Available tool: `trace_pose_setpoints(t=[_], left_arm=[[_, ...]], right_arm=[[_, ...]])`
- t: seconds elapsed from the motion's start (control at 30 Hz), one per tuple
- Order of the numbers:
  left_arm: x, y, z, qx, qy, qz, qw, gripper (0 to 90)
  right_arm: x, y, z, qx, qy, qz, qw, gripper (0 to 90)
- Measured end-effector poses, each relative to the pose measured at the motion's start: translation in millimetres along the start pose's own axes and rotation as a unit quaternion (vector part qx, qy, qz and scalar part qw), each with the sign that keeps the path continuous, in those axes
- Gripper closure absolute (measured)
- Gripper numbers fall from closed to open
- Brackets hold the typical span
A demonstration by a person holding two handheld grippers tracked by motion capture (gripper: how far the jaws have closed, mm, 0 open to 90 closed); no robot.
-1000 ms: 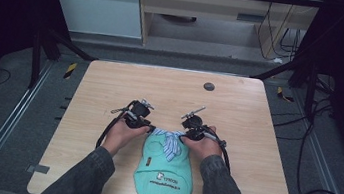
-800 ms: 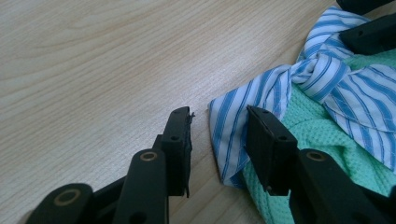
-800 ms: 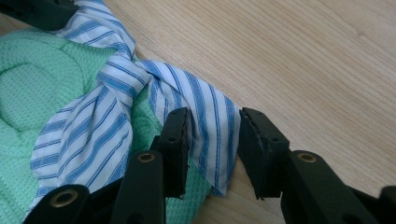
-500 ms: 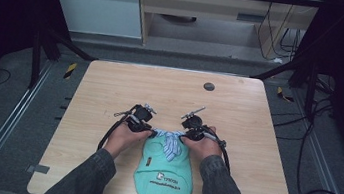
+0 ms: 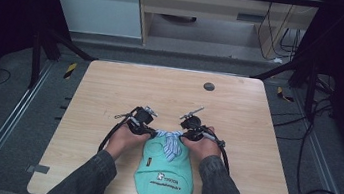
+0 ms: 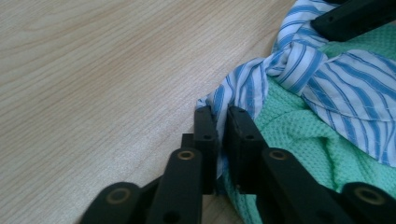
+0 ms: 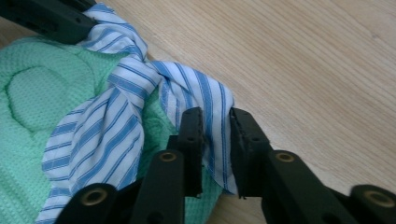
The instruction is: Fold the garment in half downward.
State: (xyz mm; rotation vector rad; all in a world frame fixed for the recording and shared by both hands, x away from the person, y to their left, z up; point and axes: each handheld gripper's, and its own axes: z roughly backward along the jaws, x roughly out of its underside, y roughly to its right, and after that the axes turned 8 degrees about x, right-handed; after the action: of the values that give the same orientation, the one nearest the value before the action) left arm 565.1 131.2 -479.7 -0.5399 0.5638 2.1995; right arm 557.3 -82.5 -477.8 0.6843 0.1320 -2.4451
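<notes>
pale wooden table [image 5: 110, 94] stands in a dim room, with grey floor and metal rails around it, and a small dark round mark [image 5: 208, 86] sits near the far edge of the table. on the near half of the table lies a green bib [image 5: 164, 179] with white print close to its near edge; it is flat on the wood between the two forearms of the person. at the far end of the bib there is a blue and white striped strap [image 5: 169, 142], tied in a knot in the middle, with loose ends that fall over the green cloth.

the left gripper [image 6: 218, 122] is at the left side of the knot. its jaws have just been closing, and in the left gripper view they are almost together with a fold of the striped strap [image 6: 299, 70] pinched between them, right where the strap meets the table and the green bib [image 6: 299, 140].

the right gripper [image 7: 215, 122] is at the other side of the knot. its jaws have also just been closing, and in the right gripper view a band of the striped strap [image 7: 140, 79] passes between them and they press on it. the green bib [image 7: 42, 93] lies just beside this gripper, under the strap.

in the high view both hands rest on the table, the left gripper [image 5: 151, 132] and the right gripper [image 5: 184, 135] point towards each other, near but apart, with the knot between them.
</notes>
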Motion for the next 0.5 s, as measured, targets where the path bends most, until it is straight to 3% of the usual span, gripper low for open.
trace_pose_setpoints(t=[0.27,0.5], left_arm=[[0.7,0.2,1.4,-0.006,0.002,-0.013,0.9999,86.6],[-3.2,-0.8,11.5,0.0,0.006,-0.032,0.9995,87.3]], right_arm=[[1.3,-2.6,1.4,0.002,0.008,0.012,0.9999,82.2],[5.2,0.5,13.6,-0.006,0.039,0.017,0.9991,82.7]])
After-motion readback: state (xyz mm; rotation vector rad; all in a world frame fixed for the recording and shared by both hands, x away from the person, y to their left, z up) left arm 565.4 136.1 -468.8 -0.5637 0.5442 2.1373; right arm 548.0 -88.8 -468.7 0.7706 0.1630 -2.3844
